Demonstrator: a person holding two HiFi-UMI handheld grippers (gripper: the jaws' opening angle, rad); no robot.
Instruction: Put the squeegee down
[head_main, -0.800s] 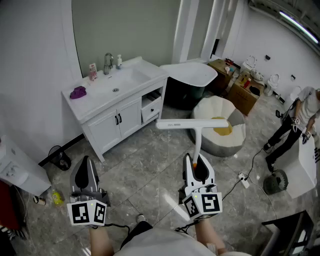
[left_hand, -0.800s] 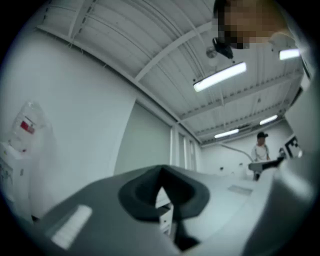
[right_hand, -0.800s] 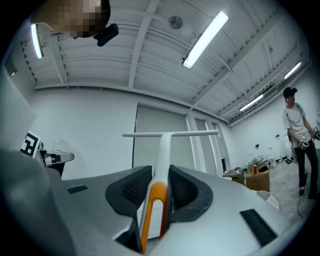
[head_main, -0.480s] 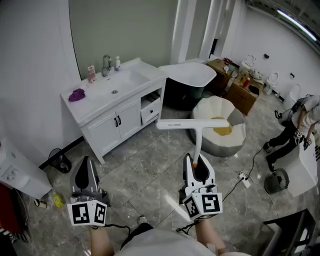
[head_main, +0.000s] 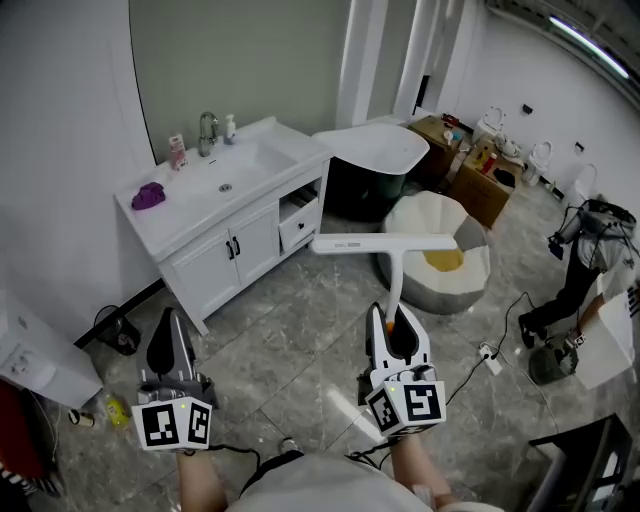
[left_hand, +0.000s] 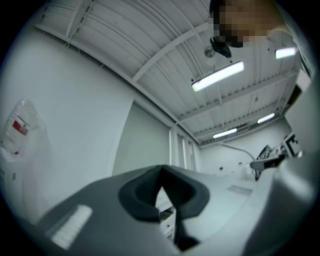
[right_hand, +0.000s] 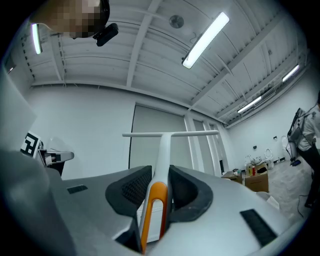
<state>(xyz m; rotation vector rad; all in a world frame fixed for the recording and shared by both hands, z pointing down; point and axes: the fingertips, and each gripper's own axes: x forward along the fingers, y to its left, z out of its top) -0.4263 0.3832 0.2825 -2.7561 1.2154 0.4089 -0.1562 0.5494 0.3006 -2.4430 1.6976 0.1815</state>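
The squeegee (head_main: 385, 250) is white with an orange strip on its handle, and its long blade bar lies crosswise at the top. My right gripper (head_main: 397, 330) is shut on the handle and holds it upright, well above the floor. In the right gripper view the squeegee (right_hand: 162, 150) stands between the dark pads (right_hand: 131, 189), which press on both sides of the handle. My left gripper (head_main: 168, 350) hovers at the lower left, shut and holding nothing. In the left gripper view its pads (left_hand: 145, 200) meet, with only a small gap below them.
A white vanity (head_main: 225, 205) with a sink, a tap, bottles and a purple cloth stands ahead on the left. A white tub (head_main: 440, 255) with yellow contents sits on the grey tiled floor (head_main: 290, 330). Cardboard boxes (head_main: 480, 165) are at the back right. A person (head_main: 585, 270) bends over at the right.
Both grippers keep their places and the squeegee stays held. The head view has shifted slightly, and the person at the right has bent lower.
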